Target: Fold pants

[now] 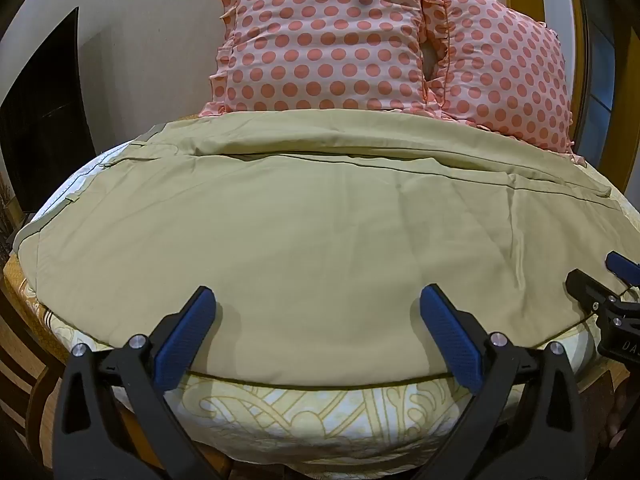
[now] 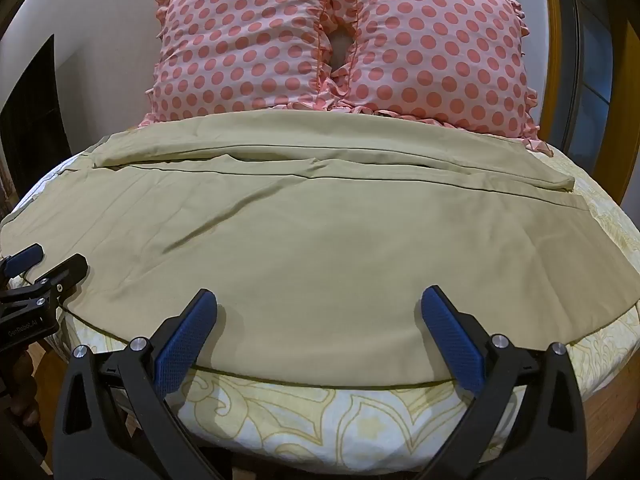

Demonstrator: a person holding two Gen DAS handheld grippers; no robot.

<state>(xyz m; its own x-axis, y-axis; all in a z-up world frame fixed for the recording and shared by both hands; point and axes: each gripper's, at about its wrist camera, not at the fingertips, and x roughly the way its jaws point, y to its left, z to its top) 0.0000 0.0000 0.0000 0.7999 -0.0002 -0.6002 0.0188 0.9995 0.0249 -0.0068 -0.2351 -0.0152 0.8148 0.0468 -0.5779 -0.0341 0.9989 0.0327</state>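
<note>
Two spread, empty grippers, left gripper (image 1: 318,300) and right gripper (image 2: 319,302), above near hem of khaki pants (image 1: 320,220) flat on bed (image 1: 320,412); advised: pinch near edge evenly, fold toward far pillows (image 1: 320,36).

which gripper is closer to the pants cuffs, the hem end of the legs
Right. The cuffs lie far right; the right gripper is over the pants' near edge there, and the left gripper sits beside it toward the other end.

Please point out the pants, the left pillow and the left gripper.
pants (image 1: 320,240): left wrist view, middle of the cloth.
left pillow (image 1: 320,36): left wrist view, dotted front face.
left gripper (image 1: 316,328): left wrist view, midway between its fingertips.
</note>
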